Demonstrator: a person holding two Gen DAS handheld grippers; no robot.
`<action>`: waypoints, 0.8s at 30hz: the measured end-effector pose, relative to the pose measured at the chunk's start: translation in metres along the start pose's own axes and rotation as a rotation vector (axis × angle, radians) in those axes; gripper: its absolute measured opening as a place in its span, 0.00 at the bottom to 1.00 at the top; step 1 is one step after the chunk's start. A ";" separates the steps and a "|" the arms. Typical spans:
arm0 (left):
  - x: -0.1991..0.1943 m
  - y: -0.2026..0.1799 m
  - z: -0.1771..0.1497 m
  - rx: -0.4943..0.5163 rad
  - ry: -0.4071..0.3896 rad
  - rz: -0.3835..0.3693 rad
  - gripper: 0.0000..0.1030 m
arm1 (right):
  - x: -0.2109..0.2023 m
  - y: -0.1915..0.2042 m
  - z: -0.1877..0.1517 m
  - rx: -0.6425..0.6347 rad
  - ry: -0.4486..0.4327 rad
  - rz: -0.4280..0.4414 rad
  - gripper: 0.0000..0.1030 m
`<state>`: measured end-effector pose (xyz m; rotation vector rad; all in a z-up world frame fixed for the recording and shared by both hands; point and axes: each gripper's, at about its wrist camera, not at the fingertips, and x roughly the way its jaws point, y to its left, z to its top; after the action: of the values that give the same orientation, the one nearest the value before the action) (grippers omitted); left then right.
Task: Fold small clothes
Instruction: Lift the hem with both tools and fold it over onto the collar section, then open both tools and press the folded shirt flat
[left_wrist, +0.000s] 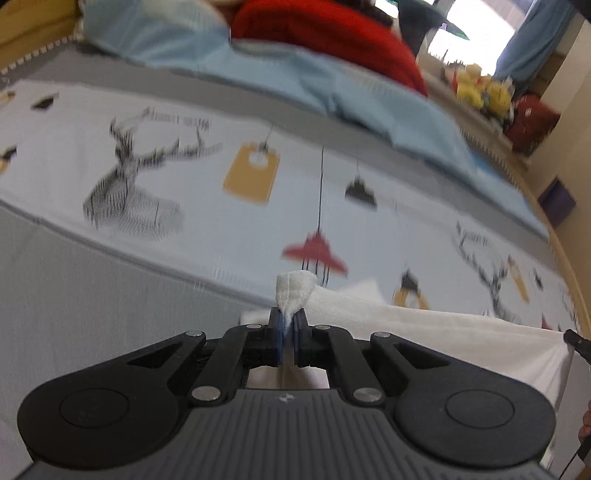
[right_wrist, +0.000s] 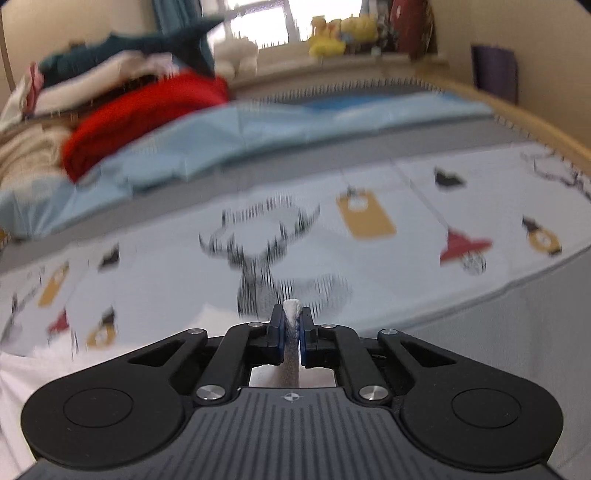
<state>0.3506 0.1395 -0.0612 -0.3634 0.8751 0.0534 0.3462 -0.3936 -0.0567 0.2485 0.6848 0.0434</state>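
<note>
A small white garment (left_wrist: 424, 332) hangs stretched between both grippers above a printed bed sheet (left_wrist: 192, 206). My left gripper (left_wrist: 289, 317) is shut on one corner of it, and a tuft of white fabric pokes up past the pads. From there the cloth runs off to the right, where the tip of the other gripper (left_wrist: 576, 341) shows at the frame's edge. In the right wrist view my right gripper (right_wrist: 291, 321) is shut on another corner of the white garment (right_wrist: 291, 314); more of its cloth lies at the lower left.
The sheet (right_wrist: 369, 266) carries deer, lamp and tag prints. Behind it lie a light blue blanket (left_wrist: 332, 85), a red garment (left_wrist: 325, 40) and a pile of clothes (right_wrist: 110, 74). A wooden bed rail (right_wrist: 517, 114) and a sill with yellow soft toys (right_wrist: 340, 37) bound the far side.
</note>
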 end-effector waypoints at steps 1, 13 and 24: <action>-0.002 -0.002 0.003 0.004 -0.028 0.004 0.05 | -0.002 0.001 0.004 -0.002 -0.037 0.002 0.06; 0.019 -0.009 0.021 0.010 -0.097 0.041 0.05 | 0.028 0.016 0.019 -0.034 -0.132 -0.060 0.06; 0.013 -0.004 0.021 -0.059 0.035 -0.084 0.24 | 0.038 0.008 0.015 0.050 0.047 -0.087 0.22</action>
<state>0.3756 0.1412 -0.0574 -0.4572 0.8930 -0.0049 0.3854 -0.3844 -0.0675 0.2663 0.7437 -0.0511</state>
